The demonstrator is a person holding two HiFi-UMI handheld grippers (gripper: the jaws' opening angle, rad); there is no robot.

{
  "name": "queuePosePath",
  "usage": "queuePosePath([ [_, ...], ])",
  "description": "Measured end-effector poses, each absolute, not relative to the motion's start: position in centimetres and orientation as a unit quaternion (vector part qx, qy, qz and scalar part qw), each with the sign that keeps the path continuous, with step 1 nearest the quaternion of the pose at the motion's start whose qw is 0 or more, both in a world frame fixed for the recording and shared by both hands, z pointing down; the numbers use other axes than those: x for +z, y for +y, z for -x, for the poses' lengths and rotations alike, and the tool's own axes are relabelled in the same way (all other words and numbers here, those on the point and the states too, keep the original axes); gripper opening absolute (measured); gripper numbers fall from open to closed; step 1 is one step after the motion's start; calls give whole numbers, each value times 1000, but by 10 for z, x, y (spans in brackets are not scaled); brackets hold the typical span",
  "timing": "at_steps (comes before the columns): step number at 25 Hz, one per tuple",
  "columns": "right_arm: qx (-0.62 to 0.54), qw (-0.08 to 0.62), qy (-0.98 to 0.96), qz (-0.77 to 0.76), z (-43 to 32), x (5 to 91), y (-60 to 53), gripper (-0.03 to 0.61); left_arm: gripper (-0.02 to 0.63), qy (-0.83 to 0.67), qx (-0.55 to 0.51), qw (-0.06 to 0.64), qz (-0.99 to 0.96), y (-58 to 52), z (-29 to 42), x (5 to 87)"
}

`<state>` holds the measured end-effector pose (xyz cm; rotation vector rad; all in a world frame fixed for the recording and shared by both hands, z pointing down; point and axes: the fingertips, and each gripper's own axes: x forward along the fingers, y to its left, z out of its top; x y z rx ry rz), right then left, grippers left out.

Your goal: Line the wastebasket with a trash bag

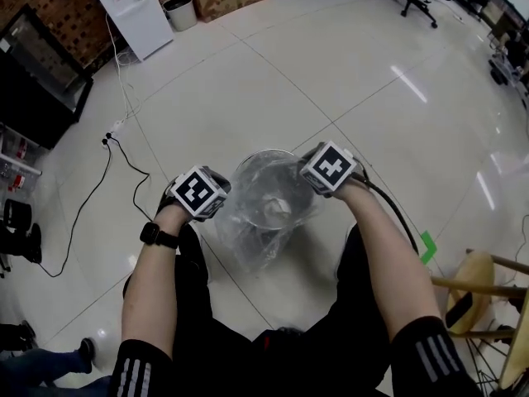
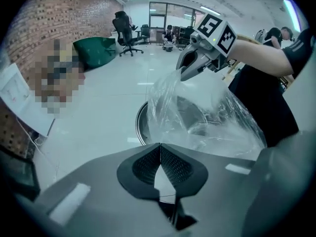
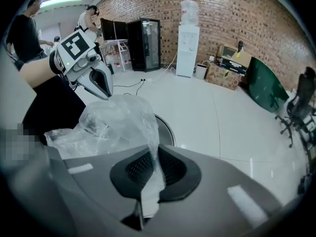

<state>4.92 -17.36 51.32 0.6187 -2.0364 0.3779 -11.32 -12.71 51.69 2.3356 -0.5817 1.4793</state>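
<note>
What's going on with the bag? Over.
Both shut on trash bag: left tongs, right tongs. Bag held over wastebasket, rim partly bare. Nothing in the way.

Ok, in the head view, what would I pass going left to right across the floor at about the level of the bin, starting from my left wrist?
wristwatch → left tongs → trash bag → right tongs → green tape mark → wooden stool
</note>
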Motion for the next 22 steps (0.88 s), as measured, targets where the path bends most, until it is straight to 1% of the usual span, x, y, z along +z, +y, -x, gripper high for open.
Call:
queuePosePath([
  [4,147,493,-822,-246,-45,534,-170,6,-5,-221,519,145,-813,-138,102,535],
  [7,173,501,-807,-259,-54,551,-171,6,-5,-233,517,133,-813,-153,99,543],
  [11,190,475,-809,-288,-67,554,-190,8,-5,-253,507,132,-813,-182,105,549],
  [14,184,449,-821,-300,-70,549,-204,10,-5,-262,493,144,-817,-200,109,552],
  [15,186,442,-825,-298,-70,548,-206,19,-5,-264,489,148,-818,-205,109,553],
  [17,193,433,-832,-289,-72,550,-209,81,-5,-269,484,150,-819,-214,108,559],
  [18,193,431,-834,-285,-73,554,-211,89,-5,-270,483,151,-819,-217,106,561],
  [20,191,426,-837,-286,-76,562,-217,81,-5,-274,482,153,-818,-223,106,567],
  [22,194,426,-833,-294,-80,572,-225,26,-5,-277,481,158,-817,-229,107,571],
])
